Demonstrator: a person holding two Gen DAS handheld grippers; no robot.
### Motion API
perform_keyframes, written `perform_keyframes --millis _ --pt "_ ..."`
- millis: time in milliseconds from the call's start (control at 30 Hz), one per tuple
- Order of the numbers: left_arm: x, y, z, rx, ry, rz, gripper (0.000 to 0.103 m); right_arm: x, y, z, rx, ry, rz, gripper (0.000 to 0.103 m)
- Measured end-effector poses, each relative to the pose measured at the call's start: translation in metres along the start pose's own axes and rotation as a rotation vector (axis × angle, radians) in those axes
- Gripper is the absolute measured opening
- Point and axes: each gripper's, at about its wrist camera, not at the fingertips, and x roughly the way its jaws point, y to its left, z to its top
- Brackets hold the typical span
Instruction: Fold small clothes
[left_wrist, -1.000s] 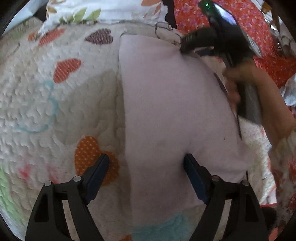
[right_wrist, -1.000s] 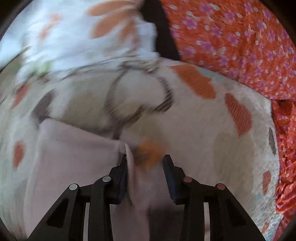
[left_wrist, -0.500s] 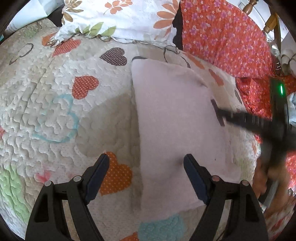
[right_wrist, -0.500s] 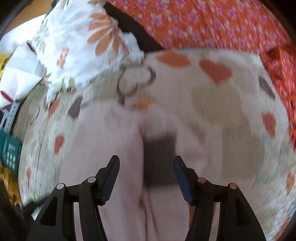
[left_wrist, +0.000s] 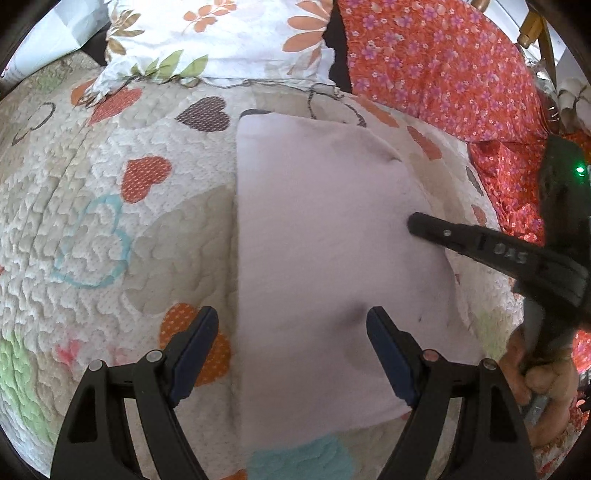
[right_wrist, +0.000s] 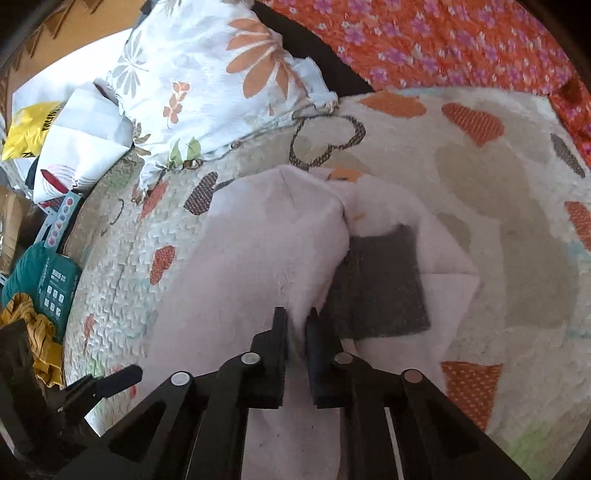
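A pale pink garment (left_wrist: 314, 240) lies folded lengthwise on the heart-patterned quilt (left_wrist: 92, 221). My left gripper (left_wrist: 291, 332) hovers open over its near end, the garment's left edge between the fingers, touching nothing. My right gripper (right_wrist: 297, 325) is closing its jaws on a raised fold of the pink garment (right_wrist: 258, 258), and the pads pinch the cloth. Beside that fold a grey square patch (right_wrist: 380, 288) shows on the layer beneath. In the left wrist view the right gripper (left_wrist: 417, 223) reaches in at the garment's right edge, held by a hand (left_wrist: 543, 380).
A white floral pillow (left_wrist: 221, 37) and a red flowered cloth (left_wrist: 443, 66) lie at the head of the bed. Off the bed's left side sit a teal packet (right_wrist: 48, 280), a yellow garment (right_wrist: 33, 328) and a yellow bag (right_wrist: 29, 125).
The right gripper left the garment's far corner, swung to its right side, opened wide and then closed on a fold there. The left gripper rose slightly and stayed open.
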Motion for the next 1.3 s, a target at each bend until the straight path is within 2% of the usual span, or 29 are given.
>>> perform_keyframes --millis 133,233,300,400,467,567,667,767,900,967,1033,1067,1133,1233,1267,1300 --pt "0.007 -0.016 -0.001 0.024 0.017 -0.024 0.082 -0.031 -0.02 0.001 0.051 -0.061 -0.023 0.007" --pt "0.012 -0.029 -0.005 0.053 0.027 -0.041 0.082 -0.051 -0.038 0.001 0.077 -0.096 -0.097 0.007" --pt "0.021 -0.036 -0.009 0.081 0.052 -0.038 0.082 -0.056 -0.052 -0.001 0.098 -0.096 -0.135 0.007" --pt "0.038 -0.037 -0.017 0.07 0.113 -0.023 0.082 -0.047 -0.068 -0.006 0.101 -0.043 -0.192 0.008" --pt "0.042 -0.036 -0.019 0.064 0.125 -0.032 0.085 -0.039 -0.079 -0.014 0.151 -0.001 -0.182 0.009" --pt "0.036 -0.038 -0.017 0.098 0.112 -0.029 0.085 -0.056 -0.081 -0.023 0.224 -0.037 -0.176 0.01" --pt "0.024 -0.033 -0.014 0.076 0.083 -0.065 0.085 -0.083 -0.064 -0.025 0.2 -0.1 -0.085 0.01" --pt "0.009 -0.019 -0.007 0.031 0.024 -0.077 0.085 -0.093 -0.046 -0.027 0.147 -0.115 -0.043 0.01" --pt "-0.006 -0.001 -0.001 0.008 -0.065 -0.031 0.085 -0.083 -0.039 -0.036 0.093 -0.068 -0.003 0.01" --pt "-0.009 0.005 -0.001 0.011 -0.089 -0.004 0.085 -0.067 -0.041 -0.043 0.081 -0.009 0.024 0.01" --pt "-0.011 0.005 0.001 0.026 -0.103 0.007 0.085 -0.045 -0.041 -0.049 0.042 0.083 0.002 0.01" --pt "-0.013 0.004 0.0 0.039 -0.112 0.015 0.085 -0.032 -0.041 -0.051 0.015 0.137 -0.041 0.016" --pt "-0.015 0.001 -0.002 0.062 -0.119 0.023 0.085 -0.019 -0.048 -0.052 0.013 0.182 -0.088 0.025" --pt "-0.017 -0.002 -0.002 0.077 -0.112 0.014 0.085 -0.021 -0.061 -0.046 0.061 0.203 -0.088 0.034" --pt "-0.018 -0.001 -0.001 0.074 -0.102 0.01 0.085 -0.023 -0.063 -0.045 0.055 0.201 -0.111 0.041" --pt "-0.018 0.0 -0.001 0.073 -0.093 0.011 0.085 -0.026 -0.065 -0.044 0.044 0.196 -0.149 0.041"
